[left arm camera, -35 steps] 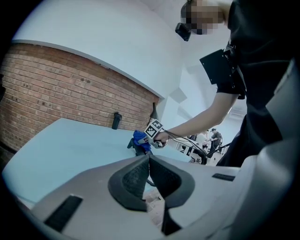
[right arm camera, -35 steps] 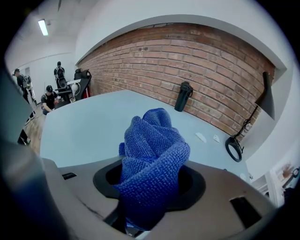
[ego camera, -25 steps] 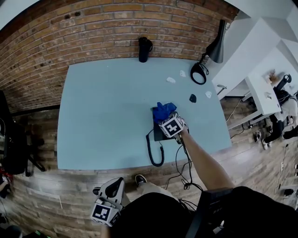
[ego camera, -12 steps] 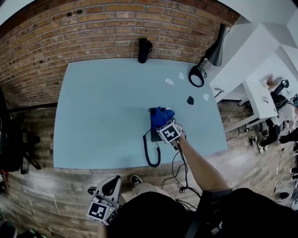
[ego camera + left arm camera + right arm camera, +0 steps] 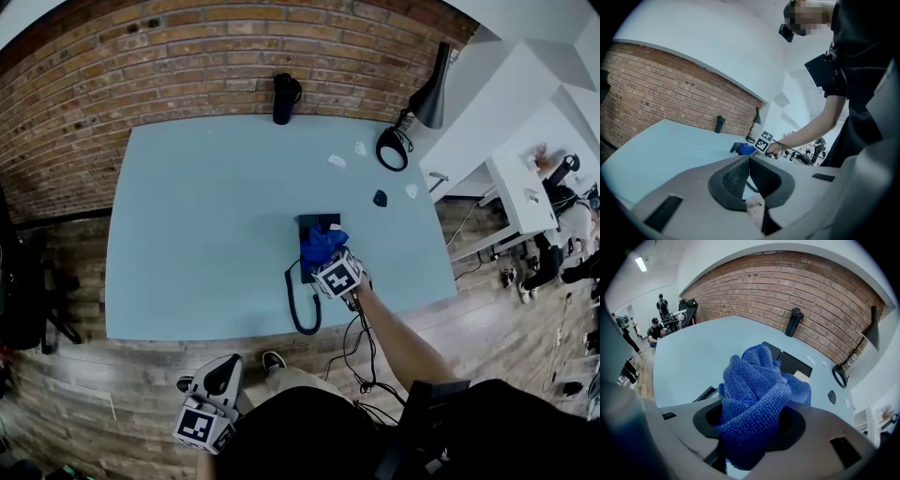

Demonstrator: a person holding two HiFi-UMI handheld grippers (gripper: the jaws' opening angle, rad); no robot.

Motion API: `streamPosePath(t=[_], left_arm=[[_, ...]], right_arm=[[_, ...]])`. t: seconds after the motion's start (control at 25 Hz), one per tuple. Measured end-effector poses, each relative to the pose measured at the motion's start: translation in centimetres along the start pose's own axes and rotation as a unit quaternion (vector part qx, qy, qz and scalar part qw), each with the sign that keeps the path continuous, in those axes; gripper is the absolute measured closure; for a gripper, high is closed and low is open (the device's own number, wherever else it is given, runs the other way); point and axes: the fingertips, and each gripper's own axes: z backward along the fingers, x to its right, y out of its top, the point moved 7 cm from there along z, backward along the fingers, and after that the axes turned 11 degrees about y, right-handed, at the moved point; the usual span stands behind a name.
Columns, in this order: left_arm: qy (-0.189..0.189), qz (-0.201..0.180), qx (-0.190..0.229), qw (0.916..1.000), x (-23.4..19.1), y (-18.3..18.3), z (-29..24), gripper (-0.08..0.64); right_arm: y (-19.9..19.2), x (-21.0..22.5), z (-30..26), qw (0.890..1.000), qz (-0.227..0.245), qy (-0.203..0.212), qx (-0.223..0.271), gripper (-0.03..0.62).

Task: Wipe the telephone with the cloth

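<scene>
Right gripper (image 5: 329, 260) is clenched on the bunched blue cloth (image 5: 322, 246), which you press onto the black telephone (image 5: 313, 223) on the table (image 5: 187, 234). Your left gripper (image 5: 749, 161), its 2 jaws closed on nothing, hangs off the table's near edge.

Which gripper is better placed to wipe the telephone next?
Right. The right gripper is shut on the blue cloth over the telephone; the left gripper is shut, empty, off the table.

Right of centre on table (image 5: 187, 234), telephone (image 5: 309, 223), cloth (image 5: 323, 247) atop (near side), bottle (image 5: 284, 97) behind.
</scene>
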Motion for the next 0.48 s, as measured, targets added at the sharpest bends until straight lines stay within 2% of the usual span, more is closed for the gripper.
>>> streamPosePath(t=[0.48], left_arm=[[-0.005,0.000,-0.008,1.0000,0.5,-0.3,-0.1,0.560]], right_arm=[[-2.7,-2.3,-0.1,1.000,0.001,0.008,-0.011,0.385]])
